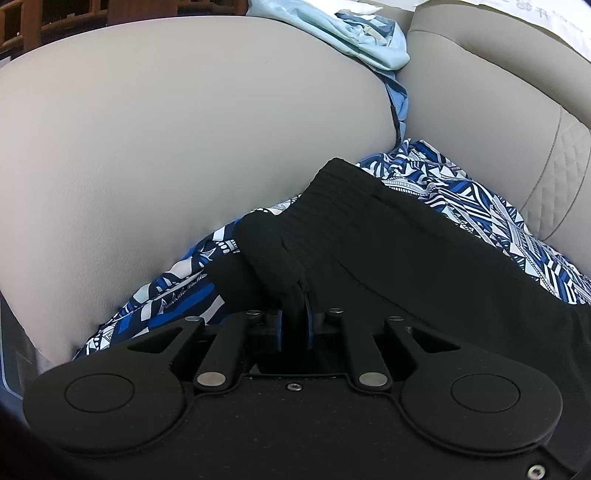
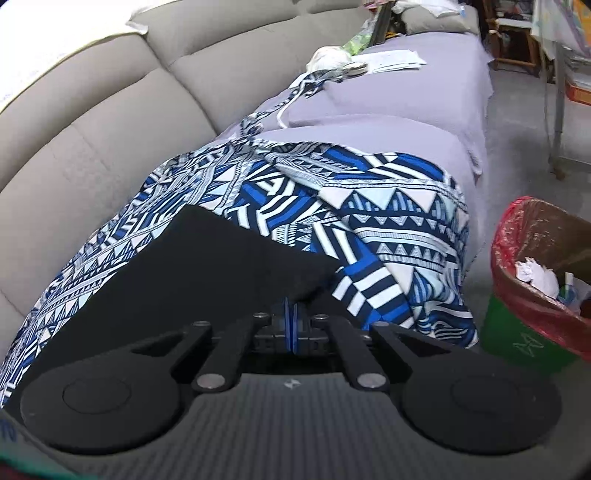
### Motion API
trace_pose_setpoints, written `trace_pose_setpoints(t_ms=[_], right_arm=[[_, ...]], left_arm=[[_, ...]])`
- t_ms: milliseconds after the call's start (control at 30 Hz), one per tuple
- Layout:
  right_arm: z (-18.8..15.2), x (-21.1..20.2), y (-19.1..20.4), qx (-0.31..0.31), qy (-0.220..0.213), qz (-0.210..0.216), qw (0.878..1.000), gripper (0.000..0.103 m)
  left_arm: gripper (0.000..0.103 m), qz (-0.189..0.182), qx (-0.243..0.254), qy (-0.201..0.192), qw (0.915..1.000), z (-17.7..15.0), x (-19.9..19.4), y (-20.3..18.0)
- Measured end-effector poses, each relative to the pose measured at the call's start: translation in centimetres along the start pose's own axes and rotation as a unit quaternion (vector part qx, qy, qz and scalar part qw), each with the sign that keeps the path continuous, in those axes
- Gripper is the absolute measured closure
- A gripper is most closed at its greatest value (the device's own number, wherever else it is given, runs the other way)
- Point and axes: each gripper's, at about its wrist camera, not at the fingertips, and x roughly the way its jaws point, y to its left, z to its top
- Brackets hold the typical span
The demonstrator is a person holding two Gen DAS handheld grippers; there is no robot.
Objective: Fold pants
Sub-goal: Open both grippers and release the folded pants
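Pants (image 1: pixel 388 258), black, lie on a blue-and-white patterned cloth (image 2: pixel 332 206) spread over the sofa (image 1: pixel 147 129) seat. We hold them at both ends. Our left gripper (image 1: pixel 294 314) is clenched on the ribbed waistband (image 1: pixel 332 192), a bunched fold of black fabric pinched between its blue pads (image 1: pixel 279 328), with the waistband running away from the fingers toward the seat back. Our right gripper (image 2: pixel 290 321) is clamped on a black edge of the pants at the opposite end, its pads (image 2: pixel 286 325) pressed together with the fabric between them. In the right view the pants cover the near left part of the cloth. Beyond the cloth a lilac cover (image 2: pixel 406 99) drapes the sofa, with papers (image 2: pixel 388 59) on it. A bin (image 2: pixel 539 280) with a red liner stands on the floor to the right. A pale blue garment (image 1: pixel 351 33) lies wedged by the sofa arm.
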Motion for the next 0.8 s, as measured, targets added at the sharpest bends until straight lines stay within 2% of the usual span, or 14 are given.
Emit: trace_pose_setpoints(t_ms=[233, 300, 367, 400, 433, 467, 500, 533, 633, 700, 767, 800], right_arm=[[-0.2, -0.5, -0.5, 0.008, -0.009, -0.034, 0.999, 0.099], [-0.4, -0.8, -0.3, 0.004, -0.012, -0.044, 0.999, 0.099], [-0.6, -0.9, -0.1, -0.004, -0.016, -0.055, 0.998, 0.098], [-0.7, -1.1, 0.2, -0.01, -0.023, -0.069, 0.997, 0.089], [-0.7, -1.3, 0.3, -0.014, -0.032, -0.081, 0.996, 0.071], [-0.7, -1.5, 0.5, -0.019, -0.042, -0.086, 0.995, 0.069], [-0.6, -1.8, 0.5, -0.022, -0.052, -0.081, 0.995, 0.049], [-0.5, -2.2, 0.5, -0.021, -0.062, -0.066, 0.996, 0.044], [-0.5, -2.9, 0.6, -0.021, -0.078, -0.026, 0.996, 0.036], [-0.6, -2.9, 1.1, -0.032, -0.076, -0.005, 0.997, 0.032], [-0.8, -2.9, 1.7, -0.041, -0.072, 0.015, 0.996, 0.028], [-0.8, -2.9, 2.1, -0.049, -0.07, 0.028, 0.996, 0.025]], left_arm=[[0.09, 0.007, 0.007, -0.001, 1.0, -0.1, 0.1, -0.3], [0.085, 0.006, 0.014, 0.0, 0.9999, -0.2, 0.1, -0.5], [0.077, 0.005, 0.022, 0.001, 0.9997, -0.2, -0.2, -0.8], [0.074, 0.005, 0.025, 0.002, 0.9997, -0.2, -0.4, -1.0], [0.065, 0.004, 0.028, 0.002, 0.9996, -0.3, -0.7, -1.1], [0.055, 0.001, 0.031, 0.003, 0.9995, -0.3, -1.1, -1.2], [0.05, -0.002, 0.031, 0.003, 0.9995, -0.3, -1.5, -1.4], [0.045, -0.003, 0.03, 0.002, 0.9995, -0.2, -1.9, -1.5], [0.039, -0.007, 0.036, -0.013, 0.9992, -0.2, -3.7, -2.4], [0.032, -0.021, 0.047, -0.037, 0.998, -0.4, -5.3, -3.3], [0.018, -0.038, 0.057, -0.066, 0.9955, -0.7, -7.0, -4.5], [0.017, -0.051, 0.063, -0.082, 0.9933, -0.7, -7.8, -5.4]])
